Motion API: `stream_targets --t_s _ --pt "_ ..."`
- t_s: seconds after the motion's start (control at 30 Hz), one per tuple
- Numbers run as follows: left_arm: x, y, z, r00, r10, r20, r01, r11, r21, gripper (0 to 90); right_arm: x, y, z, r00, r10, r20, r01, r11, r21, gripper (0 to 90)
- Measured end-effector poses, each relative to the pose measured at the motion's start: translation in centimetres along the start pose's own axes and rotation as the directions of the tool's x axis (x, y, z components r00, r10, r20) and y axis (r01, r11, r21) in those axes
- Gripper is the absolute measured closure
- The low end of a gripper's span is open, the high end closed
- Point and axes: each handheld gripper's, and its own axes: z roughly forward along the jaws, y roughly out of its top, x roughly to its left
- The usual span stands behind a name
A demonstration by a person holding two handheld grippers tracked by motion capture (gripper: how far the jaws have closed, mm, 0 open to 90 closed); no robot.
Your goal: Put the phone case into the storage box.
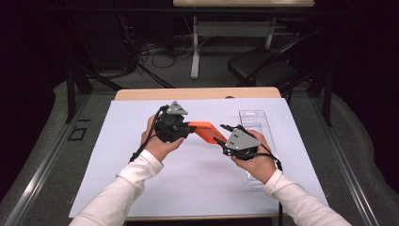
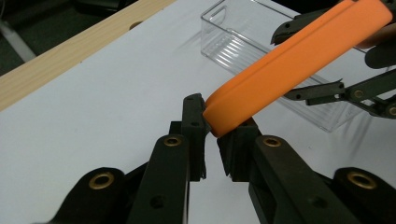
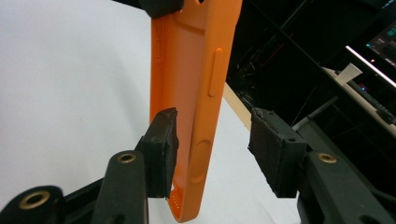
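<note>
An orange phone case [image 1: 203, 131] is held above the white sheet between both grippers. My left gripper [image 1: 187, 127] is shut on one end of it; in the left gripper view the pads pinch the case's rounded end [image 2: 219, 116]. My right gripper [image 1: 220, 134] straddles the other end. In the right gripper view the case [image 3: 196, 93] stands between the jaws, close against the left pad [image 3: 161, 140], with a clear gap to the right pad [image 3: 275, 144]. That gripper [image 3: 217, 133] is open.
A clear plastic tray [image 1: 256, 120] lies on the white sheet [image 1: 141, 155] at the right, just beyond my right hand; it appears behind the case in the left gripper view [image 2: 233, 46]. The wooden table edge [image 1: 197, 93] runs along the far side. A black chair [image 1: 263, 66] stands beyond.
</note>
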Motion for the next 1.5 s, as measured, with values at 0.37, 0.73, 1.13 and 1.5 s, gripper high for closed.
stream_targets --t_s 0.37,0.73,1.13,1.5 --pt "-0.2 0.4 0.1 0.9977 -0.053 -0.042 0.055 0.9978 0.037 80.7 -0.2 0.7 0.0 0.9996 0.023 0.012 -0.024 1.0 0.015 52.0" --pt "-0.6 1.0 0.7 0.9947 -0.031 -0.098 0.04 0.9952 0.089 80.8 -0.4 1.8 -0.1 0.9996 0.028 0.008 -0.028 0.999 0.024 57.6" --pt "-1.1 1.3 1.6 0.9931 -0.023 -0.115 0.035 0.994 0.103 80.9 -0.3 2.0 0.2 0.9997 0.021 0.016 -0.021 0.999 0.034 61.0" --pt "-1.1 1.2 2.7 0.9921 -0.026 -0.123 0.04 0.9926 0.114 80.9 -0.2 2.3 0.4 0.9995 0.021 0.024 -0.022 0.999 0.042 62.8"
